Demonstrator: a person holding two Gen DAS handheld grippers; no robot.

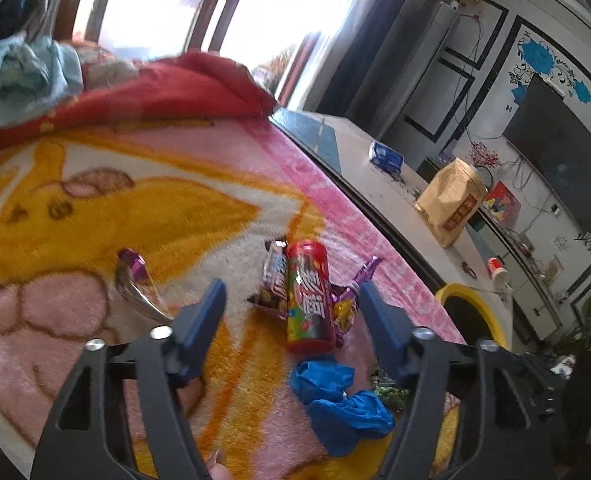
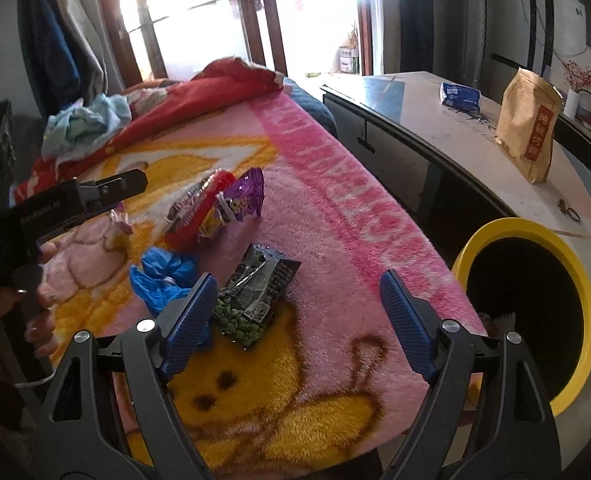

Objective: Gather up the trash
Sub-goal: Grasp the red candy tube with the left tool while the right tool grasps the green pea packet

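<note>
- The left gripper (image 1: 291, 300) hovers above a pink and yellow fleece blanket (image 1: 95, 208) spread on a bed. Its blue ribbed fingers (image 1: 199, 320) stand apart, released, with nothing pressed between them.
- Ahead of the left gripper, in line with the gap between its fingers, lies a red cylindrical candy tube with a multicoloured label (image 1: 309, 300), on its side on the blanket.
- A dark candy-bar wrapper (image 1: 273, 280) lies against the tube's left side; a purple and gold foil wrapper (image 1: 351, 300) lies against its right side.
- A crumpled blue plastic glove (image 1: 335, 396) lies below the tube, nearer the camera, between the two fingers in the left wrist view.
- A small purple foil wrapper (image 1: 133, 264) lies apart, to the left of the pile.
- The right gripper (image 2: 295, 312) hovers over the same blanket, fingers (image 2: 405, 320) spread wide and released, holding nothing.
- A dark, torn snack packet with green peas showing (image 2: 251, 296) lies just beside the right gripper's left finger.
- A yellow-rimmed round bin with a dark interior (image 2: 535, 232) stands just off the blanket's right edge.
- Beyond the bin, a pale desk (image 2: 435, 120) carries a tan paper bag (image 2: 529, 140) standing upright and a blue packet (image 2: 459, 96).
</note>
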